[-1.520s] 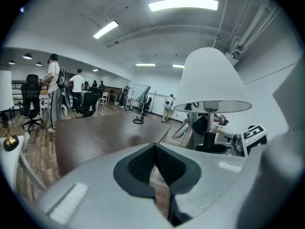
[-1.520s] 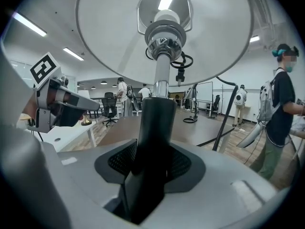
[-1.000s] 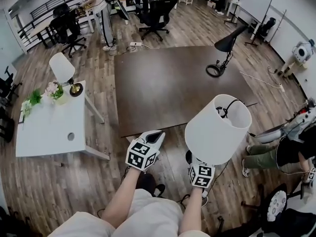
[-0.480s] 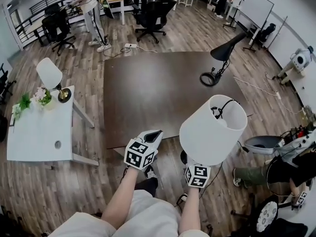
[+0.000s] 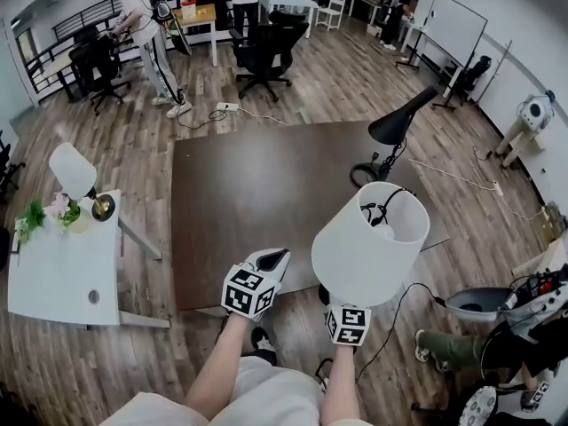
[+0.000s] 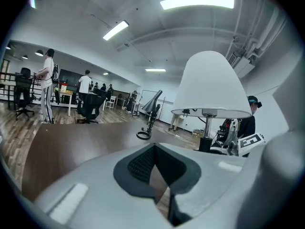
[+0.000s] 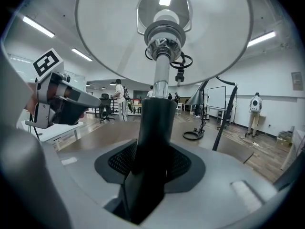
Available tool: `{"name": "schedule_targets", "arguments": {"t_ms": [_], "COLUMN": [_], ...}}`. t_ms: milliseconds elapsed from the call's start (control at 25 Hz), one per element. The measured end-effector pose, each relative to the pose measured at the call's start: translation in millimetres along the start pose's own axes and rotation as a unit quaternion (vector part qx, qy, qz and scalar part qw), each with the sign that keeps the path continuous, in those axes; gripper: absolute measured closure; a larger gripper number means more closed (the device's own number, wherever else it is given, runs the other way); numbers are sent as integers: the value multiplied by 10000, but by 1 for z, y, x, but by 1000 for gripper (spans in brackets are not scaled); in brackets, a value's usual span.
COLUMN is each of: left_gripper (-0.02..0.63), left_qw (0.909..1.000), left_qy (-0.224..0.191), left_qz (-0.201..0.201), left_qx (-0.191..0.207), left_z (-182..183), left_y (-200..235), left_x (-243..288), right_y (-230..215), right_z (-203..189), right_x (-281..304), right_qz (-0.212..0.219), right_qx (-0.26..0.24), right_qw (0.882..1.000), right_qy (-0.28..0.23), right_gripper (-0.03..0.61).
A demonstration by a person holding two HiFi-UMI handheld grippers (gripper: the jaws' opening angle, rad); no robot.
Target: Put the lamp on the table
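A lamp with a white cone shade (image 5: 368, 242) stands upright in my right gripper (image 5: 342, 302), which is shut on the lamp's black stem (image 7: 156, 118). In the right gripper view the shade (image 7: 109, 37) fills the top of the picture. The lamp hangs over the floor just off the near right corner of the dark brown table (image 5: 257, 193). My left gripper (image 5: 272, 260) is shut with nothing in it, at the table's near edge, left of the lamp. From the left gripper (image 6: 155, 175) view the lamp (image 6: 209, 87) shows at the right.
A black desk lamp (image 5: 390, 131) with a round base stands at the table's far right, its cable running off the edge. A white side table (image 5: 53, 273) at the left bears a small lamp (image 5: 75, 176) and flowers. Office chairs and people are at the back; a seated person is at the lower right.
The view has drawn closer to the dark table, whose near edge now lies right at the grippers. The lamp stays held in the right gripper. A person at the back has walked left.
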State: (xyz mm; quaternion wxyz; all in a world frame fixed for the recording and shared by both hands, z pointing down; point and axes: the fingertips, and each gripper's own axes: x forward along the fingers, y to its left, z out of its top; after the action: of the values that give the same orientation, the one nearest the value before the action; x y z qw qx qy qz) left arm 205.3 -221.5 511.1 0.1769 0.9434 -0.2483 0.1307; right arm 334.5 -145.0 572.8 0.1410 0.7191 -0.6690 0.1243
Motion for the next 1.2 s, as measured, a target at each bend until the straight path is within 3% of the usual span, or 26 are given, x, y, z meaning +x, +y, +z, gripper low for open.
{"name": "schedule_targets", "arguments": {"t_ms": [320,560,760,1200], "left_gripper": [613,613,613,613], "left_qw": [9991,9969,9972,9963], "left_qy": [-72,106,396,709], "left_qz": [412,707,570,448], "left_qx": [-96,-313,-275,-162], "left_z": [5,-22,-35,-21], "left_y": [43,76,83,127], "left_x": [-3,0,31,98], "right_y": [1,20,20,16], "right_z": [14,8,-1,5], "right_x": [53,98,153,272], "right_qz": [227,667,894,1159], "right_qx": [-28,47,68,122], "right_qw": [9997,9978,9960,9932], "right_qy": [-24,-51,37,7], "right_gripper": [383,385,385,385]}}
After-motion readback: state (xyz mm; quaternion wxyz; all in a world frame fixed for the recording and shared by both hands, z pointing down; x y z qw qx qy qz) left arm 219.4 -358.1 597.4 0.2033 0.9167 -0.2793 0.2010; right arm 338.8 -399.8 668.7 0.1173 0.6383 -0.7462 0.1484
